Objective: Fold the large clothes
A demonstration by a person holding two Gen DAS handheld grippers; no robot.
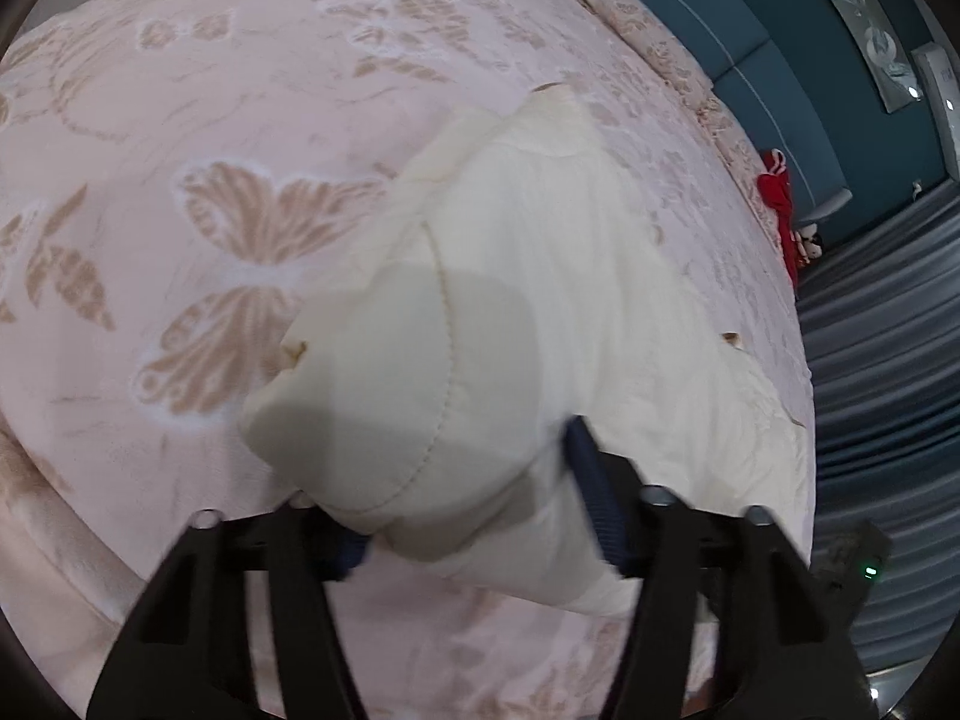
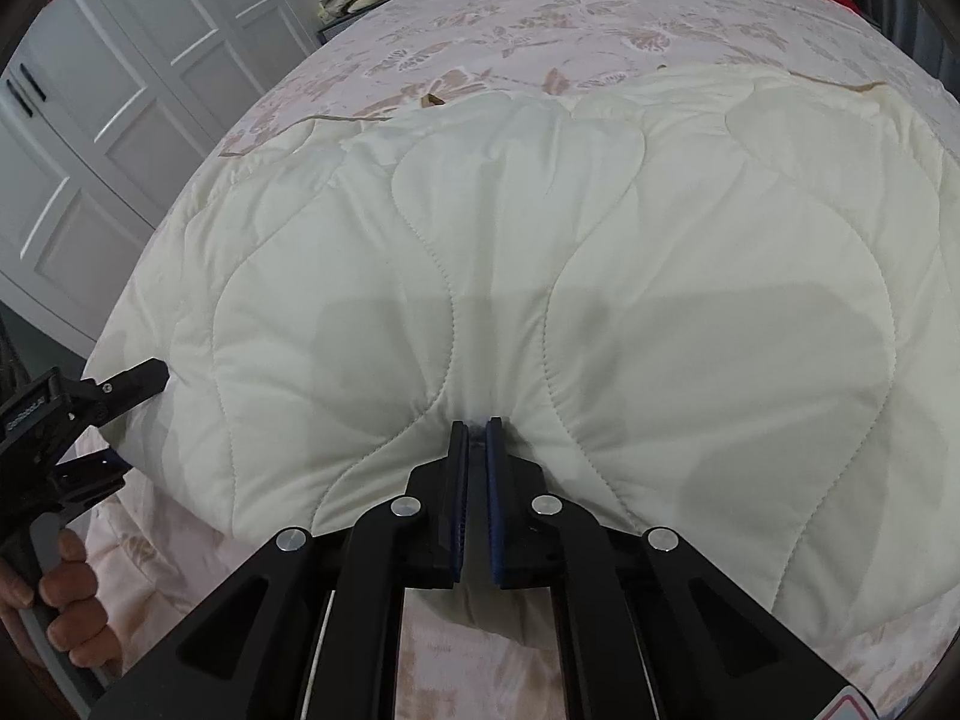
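because the cream quilted comforter (image 2: pixel 600 252) is bulky, each gripper takes its near edge at a separate point, which should let a fold travel evenly. the right gripper (image 2: pixel 477 438) is pinched shut on a gathered tuck of the hem; the left gripper (image 1: pixel 474 498) stands at a moderate gap with a thick corner bulging between its blue pads (image 1: pixel 591 480), apparently pressed on it. the comforter lies spread on a bed (image 1: pixel 180 120) with a pink butterfly-print cover. around it stand white wardrobe doors (image 2: pixel 120 78), a teal wall (image 1: pixel 780 60), and grey curtains (image 1: pixel 888 360).
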